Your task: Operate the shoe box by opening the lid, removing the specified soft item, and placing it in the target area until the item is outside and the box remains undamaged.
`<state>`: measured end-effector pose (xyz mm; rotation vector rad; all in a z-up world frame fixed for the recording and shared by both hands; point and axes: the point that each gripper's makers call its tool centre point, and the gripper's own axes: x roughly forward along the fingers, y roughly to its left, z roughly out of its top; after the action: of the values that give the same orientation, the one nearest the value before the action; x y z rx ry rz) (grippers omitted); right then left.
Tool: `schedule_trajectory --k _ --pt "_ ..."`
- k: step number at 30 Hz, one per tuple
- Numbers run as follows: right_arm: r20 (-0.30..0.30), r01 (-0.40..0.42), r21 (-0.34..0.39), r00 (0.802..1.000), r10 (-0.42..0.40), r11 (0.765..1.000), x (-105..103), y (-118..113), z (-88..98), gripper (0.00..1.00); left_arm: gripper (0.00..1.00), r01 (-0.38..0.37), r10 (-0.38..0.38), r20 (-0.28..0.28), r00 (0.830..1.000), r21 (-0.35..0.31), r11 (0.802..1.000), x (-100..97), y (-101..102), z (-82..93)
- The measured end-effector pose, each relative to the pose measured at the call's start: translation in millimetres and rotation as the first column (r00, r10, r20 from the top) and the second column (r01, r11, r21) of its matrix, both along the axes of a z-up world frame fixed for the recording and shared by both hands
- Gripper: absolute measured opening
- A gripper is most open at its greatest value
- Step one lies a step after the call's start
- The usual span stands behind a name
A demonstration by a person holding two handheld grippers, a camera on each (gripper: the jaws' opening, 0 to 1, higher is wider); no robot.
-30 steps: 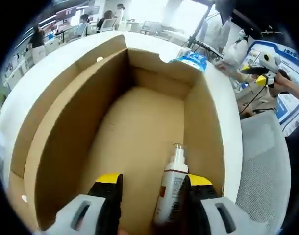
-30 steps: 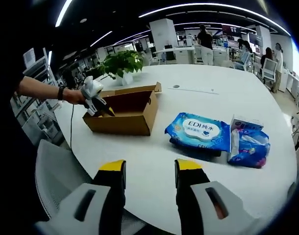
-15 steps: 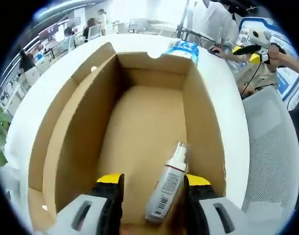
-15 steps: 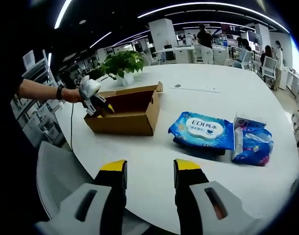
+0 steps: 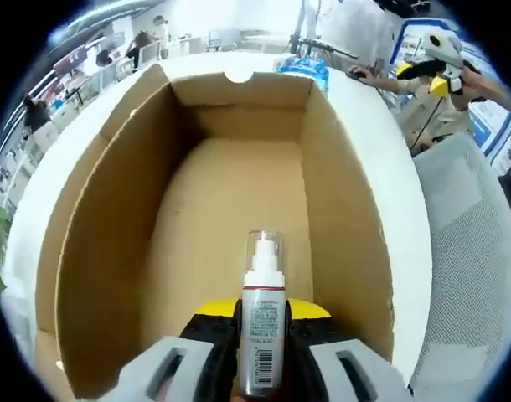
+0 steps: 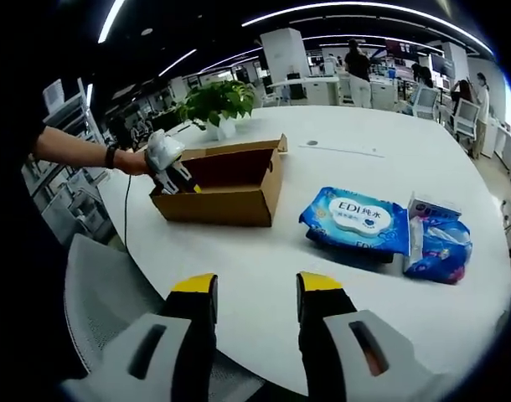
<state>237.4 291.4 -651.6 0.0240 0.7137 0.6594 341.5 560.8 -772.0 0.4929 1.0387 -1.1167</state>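
White table (image 6: 264, 260) carries open box (image 5: 230, 218); left gripper (image 5: 262, 311) clamps bottle (image 5: 262, 331), so lift straight, clear of walls; right gripper (image 6: 245, 289) gapes empty.

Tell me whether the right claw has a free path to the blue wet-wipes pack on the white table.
Probably yes: the right claw hangs open over bare white table, nothing lies between it and the blue wet-wipes pack, and the brown cardboard box sits off to the side.

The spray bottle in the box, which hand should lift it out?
Left. The left gripper is already shut on the spray bottle inside the open shoe box. The right gripper is open and empty, hovering above the table, apart from the box.
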Motion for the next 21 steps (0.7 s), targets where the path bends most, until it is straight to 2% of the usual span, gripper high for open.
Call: schedule_trajectory --k 5,8,10,15,21 --pt "-0.007 0.009 0.004 1.0 -0.009 1.0 -1.1 -1.2 -1.3 0.34 0.2 -0.032 0.032 -0.017 0.999 -0.028 0.999 5.1 1.8 5.6" --pt "-0.007 0.007 0.009 1.0 -0.007 1.0 -0.1 1.7 -0.3 0.34 0.19 -0.114 0.11 -0.049 0.993 -0.088 0.99 11.8 -0.1 16.0" --pt "-0.003 -0.001 0.009 1.0 0.001 1.0 2.2 4.9 0.8 0.34 0.19 -0.141 0.135 -0.059 0.989 -0.115 0.983 14.8 -0.1 22.9" --pt "0.003 -0.013 0.018 1.0 0.013 1.0 8.2 12.0 3.5 0.34 0.19 -0.156 0.152 -0.037 0.988 -0.159 0.975 19.9 -2.0 38.6" --pt "0.013 -0.051 0.007 0.999 0.051 0.999 13.8 20.5 5.3 0.34 0.19 -0.124 0.126 -0.003 0.992 -0.197 0.973 18.7 -13.7 57.1"
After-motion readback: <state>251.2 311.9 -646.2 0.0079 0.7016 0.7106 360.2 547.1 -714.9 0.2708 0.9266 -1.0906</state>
